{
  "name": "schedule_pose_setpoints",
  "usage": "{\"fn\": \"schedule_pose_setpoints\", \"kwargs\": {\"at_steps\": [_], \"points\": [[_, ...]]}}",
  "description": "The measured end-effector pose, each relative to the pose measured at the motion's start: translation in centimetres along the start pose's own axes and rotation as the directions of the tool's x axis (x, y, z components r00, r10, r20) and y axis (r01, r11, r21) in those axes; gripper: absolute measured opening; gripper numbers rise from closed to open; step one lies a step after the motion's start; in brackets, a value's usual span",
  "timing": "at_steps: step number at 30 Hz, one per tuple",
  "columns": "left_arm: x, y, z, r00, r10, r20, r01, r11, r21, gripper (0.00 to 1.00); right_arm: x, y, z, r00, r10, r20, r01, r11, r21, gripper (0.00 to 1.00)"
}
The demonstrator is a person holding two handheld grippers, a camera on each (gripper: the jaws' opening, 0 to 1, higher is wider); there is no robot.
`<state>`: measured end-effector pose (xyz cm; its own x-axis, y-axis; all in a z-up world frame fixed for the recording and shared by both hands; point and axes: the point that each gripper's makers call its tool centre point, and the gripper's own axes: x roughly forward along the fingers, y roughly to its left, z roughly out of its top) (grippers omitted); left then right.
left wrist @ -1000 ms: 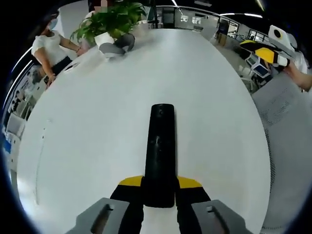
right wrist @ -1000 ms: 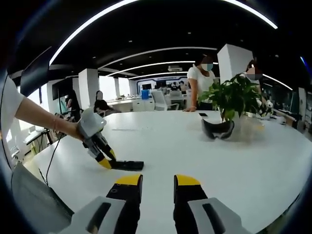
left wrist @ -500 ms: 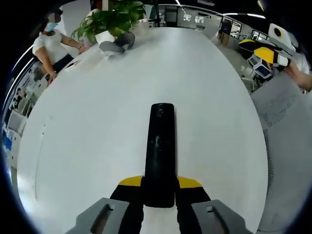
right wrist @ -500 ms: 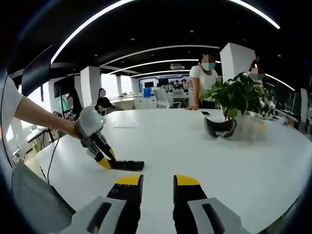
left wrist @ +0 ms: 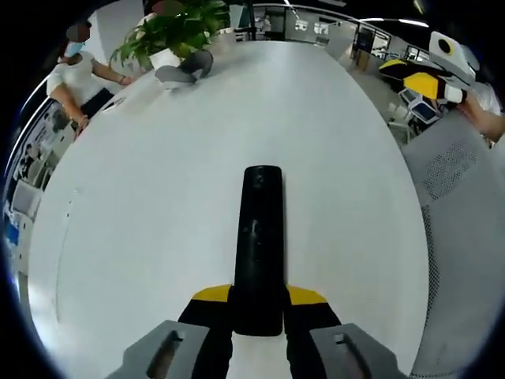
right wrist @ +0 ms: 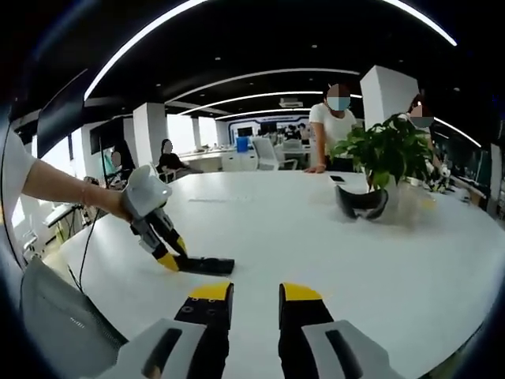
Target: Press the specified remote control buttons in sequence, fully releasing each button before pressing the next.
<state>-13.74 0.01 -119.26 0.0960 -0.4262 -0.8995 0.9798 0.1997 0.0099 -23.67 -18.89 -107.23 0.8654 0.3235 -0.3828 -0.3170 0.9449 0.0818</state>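
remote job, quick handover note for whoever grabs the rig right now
Left tool: shut on the near end of the black remote, which lies flat on the white table.
Right tool: jaws apart, empty, held above the table, well short of the remote.
Done: remote is steadied. Whether any button has been pressed cannot be told.
Left: bring the right tool over and press the buttons in order, releasing each fully.

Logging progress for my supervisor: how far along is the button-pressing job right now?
Done: the left gripper is shut on the near end of the black remote, which lies flat on the white table. In hand: that steadying hold. Left: every press. The right gripper hangs empty, well back from the remote, touching no button.
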Motion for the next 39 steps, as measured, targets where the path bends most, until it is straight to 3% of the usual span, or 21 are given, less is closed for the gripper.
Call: {"fn": "schedule_pose_setpoints", "kwargs": {"at_steps": [18,39], "points": [[-0.6,-2.9,-1.1,1.000,-0.015,0.001,0.015,1.000,0.015,0.23,0.1,0.6,-0.9,0.999,0.018,-0.051,-0.020,0.999,-0.041,0.18],[-1.0,-4.6,-1.7,0.999,-0.032,0.010,0.032,0.998,0.048,0.23,0.2,0.6,-1.2,0.997,0.019,-0.070,-0.023,0.998,-0.060,0.14]]}}
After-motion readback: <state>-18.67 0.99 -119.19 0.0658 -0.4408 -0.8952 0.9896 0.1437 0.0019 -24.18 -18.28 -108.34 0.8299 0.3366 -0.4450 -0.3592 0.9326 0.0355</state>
